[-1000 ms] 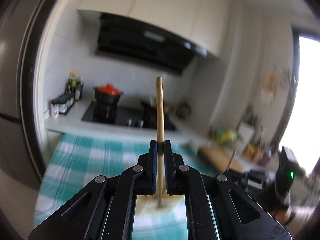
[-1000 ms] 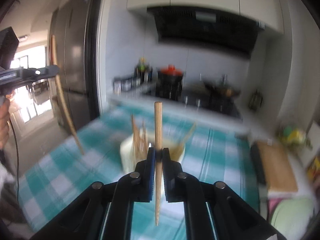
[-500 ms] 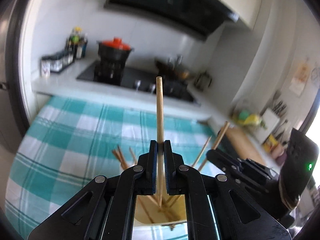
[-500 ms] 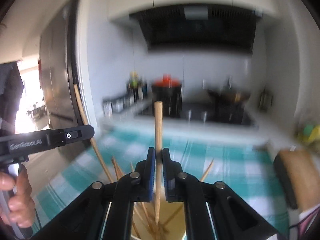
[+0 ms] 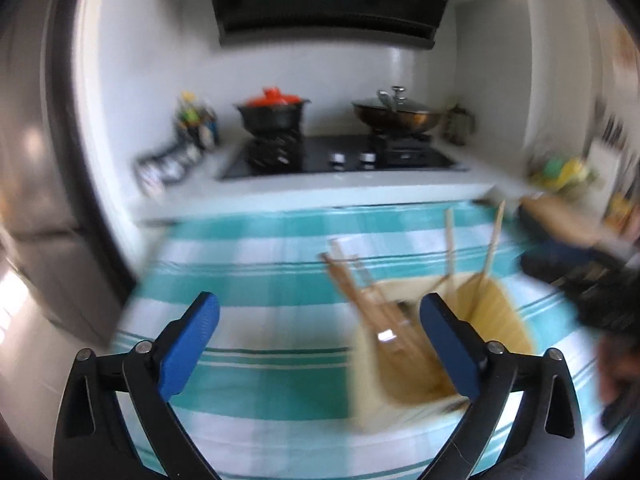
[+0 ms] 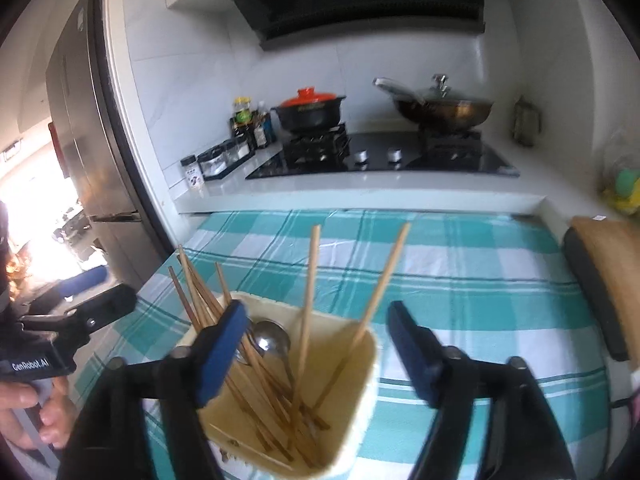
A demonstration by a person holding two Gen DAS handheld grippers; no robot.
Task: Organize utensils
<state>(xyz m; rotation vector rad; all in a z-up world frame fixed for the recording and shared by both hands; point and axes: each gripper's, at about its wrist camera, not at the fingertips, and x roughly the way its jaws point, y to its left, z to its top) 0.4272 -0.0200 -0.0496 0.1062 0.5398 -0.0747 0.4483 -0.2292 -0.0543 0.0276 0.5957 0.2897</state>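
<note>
A cream utensil holder [image 6: 362,396] stands on the teal checked tablecloth [image 6: 460,280]. It holds several brown chopsticks [image 6: 200,304], a metal spoon [image 6: 274,340] and two lighter chopsticks [image 6: 309,280] [image 6: 386,272] that lean free. My right gripper [image 6: 317,309] hovers just over the holder with its jaws opening; the pads touch nothing. In the blurred left wrist view, my left gripper [image 5: 319,302] is also opening and holds nothing, with the holder [image 5: 372,392] behind its right finger. The left gripper [image 6: 100,312] also shows at the holder's left, held by a hand [image 6: 36,412].
Behind the table runs a white counter with a black hob [image 6: 380,160], a red-lidded black pot [image 6: 310,110], a wok [image 6: 444,108] and spice jars [image 6: 224,156]. A wooden cutting board [image 6: 612,264] lies at the right. A steel fridge [image 6: 92,140] stands at the left.
Both grippers were shut on a light chopstick each; now both stand open and the two chopsticks rest in the holder. Both grippers sank toward the holder.
</note>
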